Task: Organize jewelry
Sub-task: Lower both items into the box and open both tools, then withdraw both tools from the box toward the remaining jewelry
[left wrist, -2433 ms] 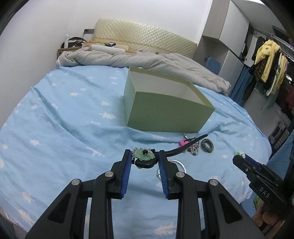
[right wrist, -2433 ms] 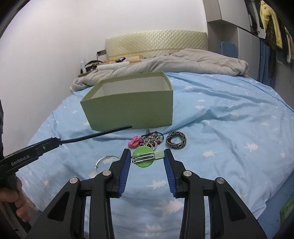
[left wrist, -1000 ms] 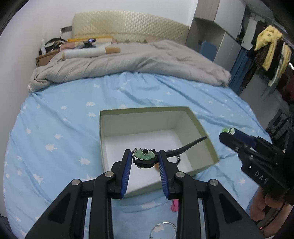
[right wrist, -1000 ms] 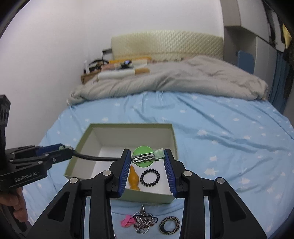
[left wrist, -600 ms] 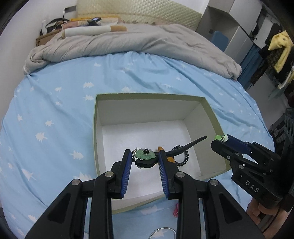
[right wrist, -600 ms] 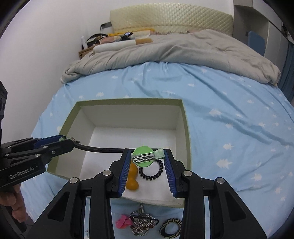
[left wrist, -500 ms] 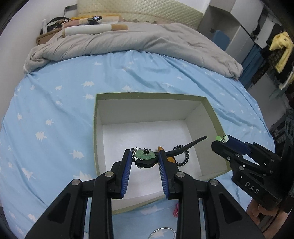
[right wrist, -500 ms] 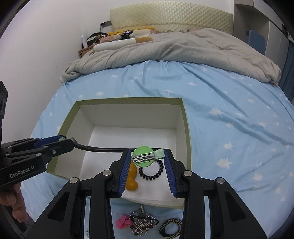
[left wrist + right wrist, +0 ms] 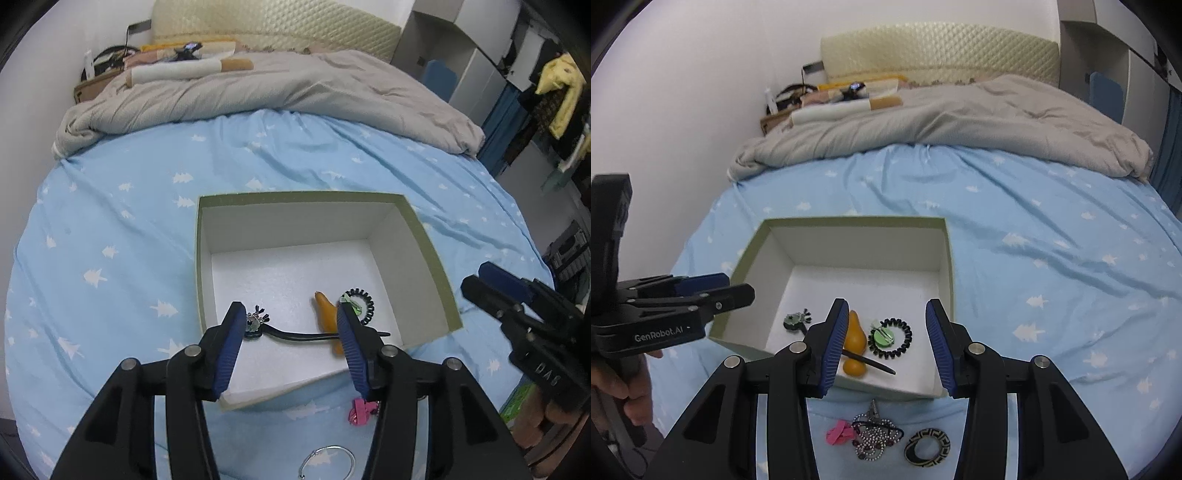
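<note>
A green box [image 9: 199,258] [image 9: 947,266] with a white inside sits on the blue bed sheet. In it lie a black hair stick with a beaded flower head [image 9: 295,335] [image 9: 795,320], an orange clip [image 9: 325,308] [image 9: 854,341], a black coil hair tie [image 9: 364,301] [image 9: 901,338] and a green round clip [image 9: 881,336]. My left gripper [image 9: 291,332] is open and empty above the box's near part. My right gripper [image 9: 886,339] is open and empty above the box.
On the sheet in front of the box lie a pink clip [image 9: 837,432] [image 9: 358,410], a beaded brooch [image 9: 873,439], a black-and-gold ring-shaped piece [image 9: 927,447] and a silver bangle [image 9: 327,461]. A grey duvet [image 9: 258,96] lies at the far end of the bed.
Both grippers have opened. The hair stick dropped from the left gripper and the green clip from the right one; both now lie in the box.
</note>
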Demonstrator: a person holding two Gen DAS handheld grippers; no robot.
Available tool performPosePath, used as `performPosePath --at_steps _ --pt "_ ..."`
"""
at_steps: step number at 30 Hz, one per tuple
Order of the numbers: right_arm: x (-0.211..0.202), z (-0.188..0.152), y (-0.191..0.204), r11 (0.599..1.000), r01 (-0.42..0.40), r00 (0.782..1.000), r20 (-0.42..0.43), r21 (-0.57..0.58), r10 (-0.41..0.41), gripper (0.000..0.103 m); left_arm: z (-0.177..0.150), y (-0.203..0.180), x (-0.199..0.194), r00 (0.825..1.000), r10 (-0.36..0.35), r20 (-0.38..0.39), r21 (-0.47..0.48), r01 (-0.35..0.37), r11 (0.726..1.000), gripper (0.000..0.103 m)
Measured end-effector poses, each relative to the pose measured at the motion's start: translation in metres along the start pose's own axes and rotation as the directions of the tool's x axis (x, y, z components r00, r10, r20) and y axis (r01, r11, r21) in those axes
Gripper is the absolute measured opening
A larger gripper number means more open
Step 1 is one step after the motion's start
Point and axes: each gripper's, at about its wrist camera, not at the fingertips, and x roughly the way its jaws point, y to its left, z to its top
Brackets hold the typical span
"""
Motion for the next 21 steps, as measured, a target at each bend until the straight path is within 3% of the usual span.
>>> performPosePath --at_steps 5,9,16,21 --pt "-0.024 -0.011 -0.002 1.0 -0.013 0.999 0.053 0.006 0.013 0.042 -0.016 -0.006 -0.021 0.999 0.001 0.045 0.029 -0.002 1.0 0.052" --pt "-0.043 -0.024 -0.003 1.0 -0.022 0.995 0.097 0.012 0.021 0.042 -0.029 -0.011 -0.04 0.996 -0.013 0.093 0.034 0.01 0.999 0.069" --pt "-0.068 -0.043 0.002 1.0 -0.024 0.986 0.166 0.004 0.024 0.042 -0.052 -0.021 -0.076 0.982 -0.02 0.187 0.058 0.009 0.998 0.081" --pt "-0.086 -0.061 0.006 1.0 -0.015 0.974 0.224 -0.008 0.016 0.044 -0.069 -0.023 -0.094 0.973 -0.009 0.232 0.046 -0.002 0.999 0.085"
